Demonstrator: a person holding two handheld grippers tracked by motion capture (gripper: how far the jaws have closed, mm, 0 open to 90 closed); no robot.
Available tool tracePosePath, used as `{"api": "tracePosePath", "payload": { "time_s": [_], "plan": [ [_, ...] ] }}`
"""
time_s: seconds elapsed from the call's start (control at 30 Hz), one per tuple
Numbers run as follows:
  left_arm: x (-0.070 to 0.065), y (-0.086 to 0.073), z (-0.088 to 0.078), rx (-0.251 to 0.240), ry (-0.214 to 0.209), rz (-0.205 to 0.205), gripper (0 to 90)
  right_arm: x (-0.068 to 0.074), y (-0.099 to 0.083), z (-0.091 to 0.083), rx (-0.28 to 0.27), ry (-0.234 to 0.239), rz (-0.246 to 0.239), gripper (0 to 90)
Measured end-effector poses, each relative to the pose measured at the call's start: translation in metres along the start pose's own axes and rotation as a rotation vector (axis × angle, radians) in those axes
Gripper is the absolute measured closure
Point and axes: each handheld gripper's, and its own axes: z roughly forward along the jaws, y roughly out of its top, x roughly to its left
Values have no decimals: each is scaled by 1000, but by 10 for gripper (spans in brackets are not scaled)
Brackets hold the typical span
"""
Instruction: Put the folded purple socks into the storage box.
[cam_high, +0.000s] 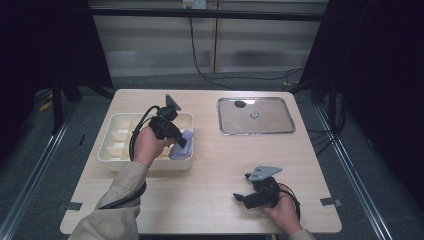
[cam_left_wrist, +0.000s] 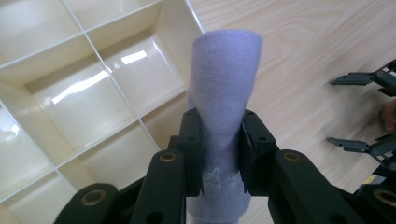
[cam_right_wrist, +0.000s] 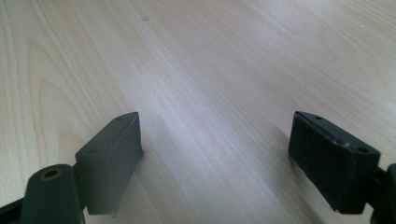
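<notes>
A rolled lavender cloth is pinched between the jaws of my left gripper, which is shut on it. In the high view that left gripper holds the lavender cloth over the near right corner of a cream divided tray. My right gripper is open above bare wood with nothing between its jaws. It rests low near the table's front edge in the high view, where the right gripper points left.
A shiny metal tray with a small round piece in it lies at the back right of the wooden table. The cream tray's compartments look bare. Dark floor and metal rails surround the table.
</notes>
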Motion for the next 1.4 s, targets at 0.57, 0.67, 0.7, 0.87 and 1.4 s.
{"api": "tracePosePath", "payload": {
  "time_s": [0.57, 0.67, 0.7, 0.87, 1.4],
  "plan": [
    [3, -1, 15, 16, 2, -21, 737, 1, 0, 0, 2, 3, 2, 167],
    [4, -2, 16, 20, 0, -20, 737, 1, 0, 0, 2, 4, 2, 167],
    [4, -2, 17, 17, 0, -21, 737, 1, 0, 0, 2, 4, 3, 167],
    [4, -2, 18, 20, 3, -24, 738, 1, 0, 0, -1, 7, -2, 167],
    [8, -3, 25, 23, 2, -32, 741, 1, 0, 0, -1, 8, -2, 167]
  ]
}}
